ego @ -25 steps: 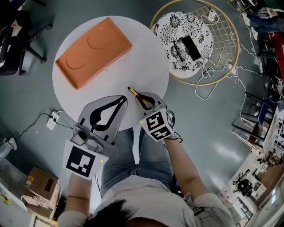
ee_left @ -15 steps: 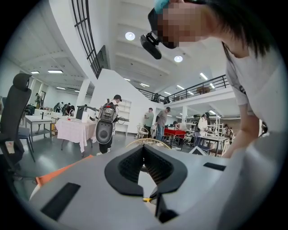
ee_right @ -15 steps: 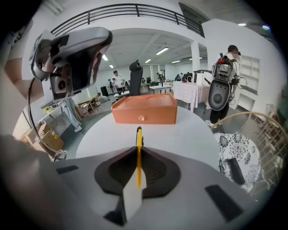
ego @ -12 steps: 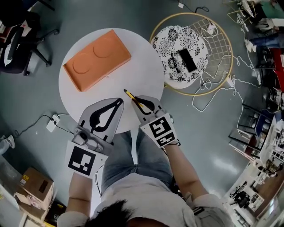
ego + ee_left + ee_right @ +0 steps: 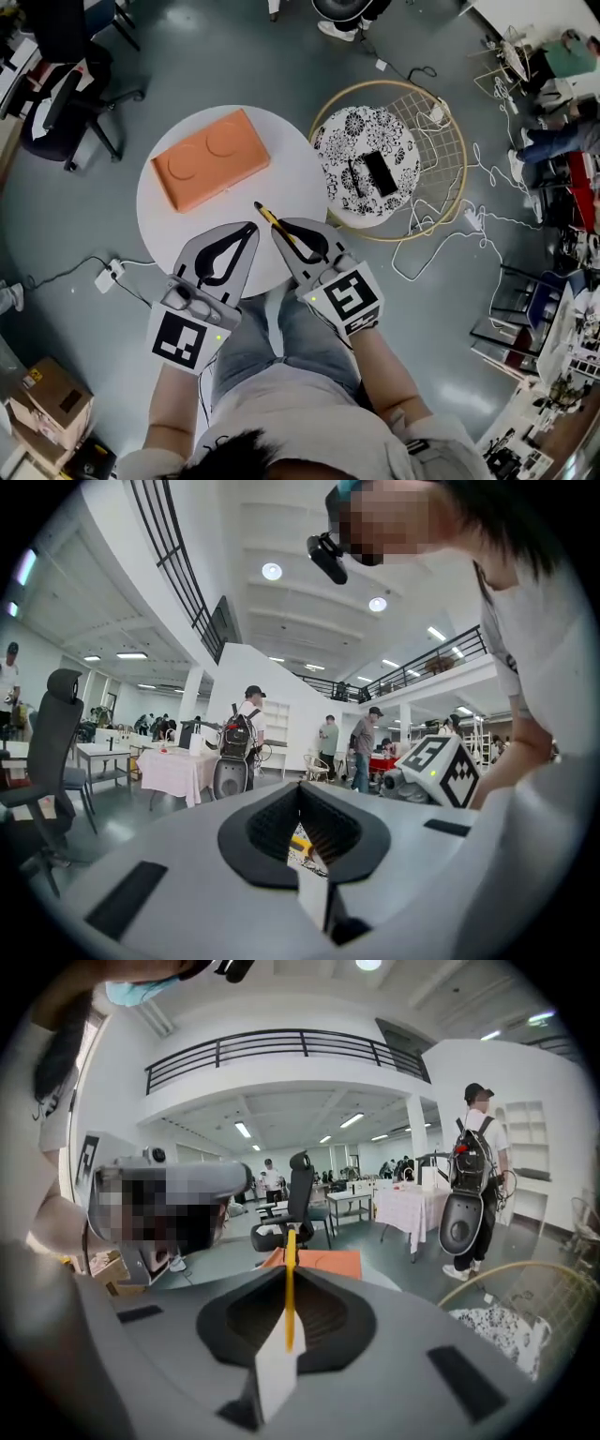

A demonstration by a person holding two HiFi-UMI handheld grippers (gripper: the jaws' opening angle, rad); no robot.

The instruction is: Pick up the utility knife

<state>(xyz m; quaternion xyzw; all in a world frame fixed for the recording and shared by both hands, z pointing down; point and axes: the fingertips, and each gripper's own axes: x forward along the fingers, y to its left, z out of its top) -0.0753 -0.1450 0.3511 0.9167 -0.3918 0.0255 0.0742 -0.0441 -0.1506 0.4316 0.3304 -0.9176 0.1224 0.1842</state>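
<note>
The tray [image 5: 211, 157] lies on the round table [image 5: 171, 214] at 11 o'clock, the utility knife [image 5: 275, 223] over 4 o'clock, the wire basket [image 5: 441, 183] beside at 3 o'clock.

We're standing over a shiny grey floor [image 5: 187, 56] here, with a round white table [image 5: 295, 173] in the middle, a black office chair [image 5: 70, 103] off to its upper left and some cardboard boxes [image 5: 45, 403] down in the lower-left corner. Out to the sides we can see it's a big white hall with round ceiling lights [image 5: 271, 571], a mezzanine with a black railing [image 5: 281, 1046] and a table under a pink cloth [image 5: 178, 769].
</note>
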